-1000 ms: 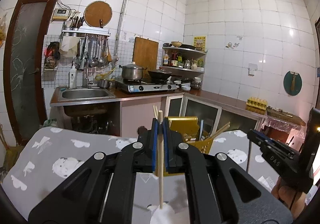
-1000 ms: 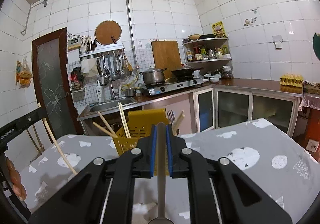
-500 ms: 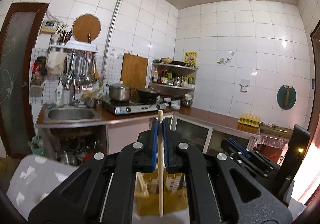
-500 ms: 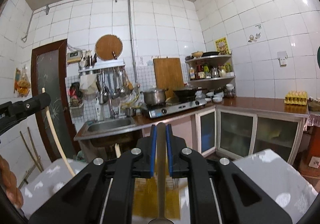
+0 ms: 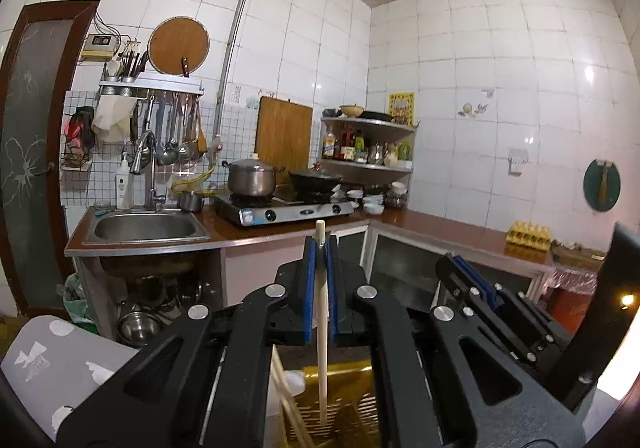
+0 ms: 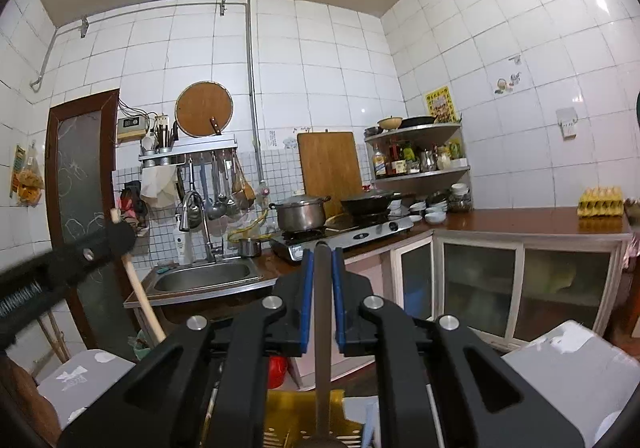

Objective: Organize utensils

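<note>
My left gripper (image 5: 320, 244) is shut on a pale wooden chopstick (image 5: 322, 348) that stands upright between the blue pads. Its lower end hangs inside the yellow slotted utensil basket (image 5: 352, 400), beside other chopsticks (image 5: 286, 396) leaning there. My right gripper (image 6: 322, 252) is shut on the grey handle of a metal utensil (image 6: 322, 336), held upright over the same yellow basket (image 6: 292, 420). Its lower end is cut off by the frame's bottom edge. The right gripper (image 5: 456, 268) shows at the right of the left wrist view. The left gripper (image 6: 116, 236) with its chopstick (image 6: 142, 300) shows at the left of the right wrist view.
The basket stands on a table under a grey cloth with white prints (image 5: 48, 360). Beyond it runs a kitchen counter with a sink (image 5: 146, 228), a gas stove (image 5: 284, 208) with a pot and a wok, corner shelves (image 5: 368, 144), and an egg tray (image 6: 600, 200).
Both grippers have moved forward and slightly up, still holding their utensils. The yellow basket, earlier out in front of the jaws, now lies beneath them, and most of the table has dropped from view.
</note>
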